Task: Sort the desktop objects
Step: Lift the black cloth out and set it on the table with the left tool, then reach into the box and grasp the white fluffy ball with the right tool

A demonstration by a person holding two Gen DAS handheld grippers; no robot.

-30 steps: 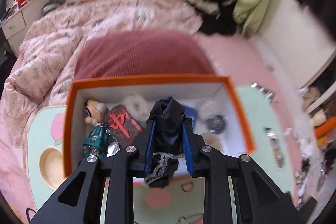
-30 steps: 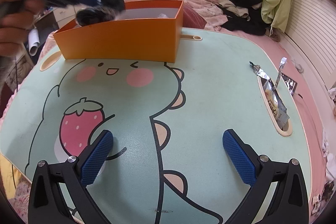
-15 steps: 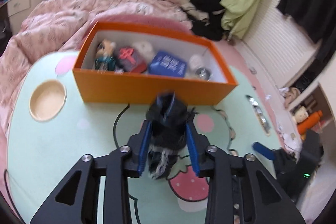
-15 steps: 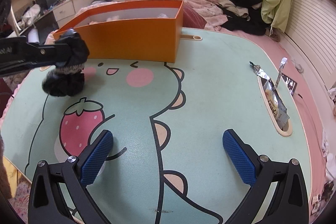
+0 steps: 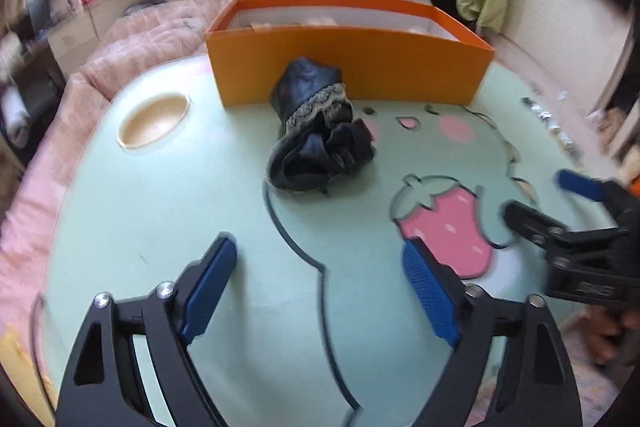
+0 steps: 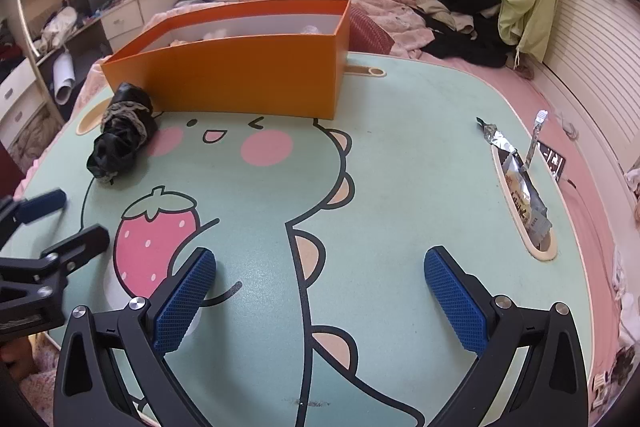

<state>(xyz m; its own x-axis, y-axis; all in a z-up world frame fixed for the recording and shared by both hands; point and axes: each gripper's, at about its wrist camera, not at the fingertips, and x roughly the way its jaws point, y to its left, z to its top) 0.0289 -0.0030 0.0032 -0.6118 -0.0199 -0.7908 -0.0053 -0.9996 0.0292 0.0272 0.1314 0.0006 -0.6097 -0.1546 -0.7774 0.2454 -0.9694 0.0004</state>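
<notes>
A crumpled black cloth with a lace trim (image 5: pixel 320 131) (image 6: pixel 120 135) lies on the green table, touching the front wall of the orange box (image 5: pixel 352 67) (image 6: pixel 248 83). My left gripper (image 5: pixel 318 255) (image 6: pixel 64 223) hovers nearer the table's front edge, short of the cloth; its jaws are opening and nothing is between them. My right gripper (image 6: pixel 320 263) (image 5: pixel 552 201) stands wide open and empty over the dinosaur print, beside the strawberry drawing (image 6: pixel 156 235). The box holds several small items, mostly hidden behind its wall.
The table (image 6: pixel 400 147) has a round cup recess (image 5: pixel 154 121) at its left and a slot with snack wrappers (image 6: pixel 524 203) at its right. A bed with a pink quilt (image 5: pixel 140 43) and piled clothes (image 6: pixel 472 27) lies behind the box.
The left gripper drew back from above the box with the black cloth, sank toward the table, opened and let it go. The cloth now lies before the box. The right gripper kept still.
</notes>
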